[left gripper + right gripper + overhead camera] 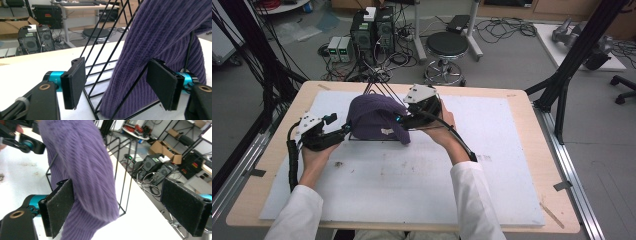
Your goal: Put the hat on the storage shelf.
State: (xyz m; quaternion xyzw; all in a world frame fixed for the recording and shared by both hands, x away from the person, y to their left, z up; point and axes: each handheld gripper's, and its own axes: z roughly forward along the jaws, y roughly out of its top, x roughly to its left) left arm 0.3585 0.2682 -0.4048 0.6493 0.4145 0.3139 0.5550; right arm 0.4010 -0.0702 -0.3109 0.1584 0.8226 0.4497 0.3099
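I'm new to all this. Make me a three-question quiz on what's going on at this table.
1. True or false: the purple knit hat is draped over a black wire stand.
2. Which gripper shows at the hat's right side in the high view? A) left gripper B) right gripper C) neither
3. Fill in: the pads of the left gripper stand ____ , not pressed on the hat.

Key
1. True: the stand's thin black rods show under the knit fabric.
2. B: the right gripper is at that side, its jaws apart around the hat's edge.
3. Open: the pads sit apart, with the stand and the hat's edge between them.
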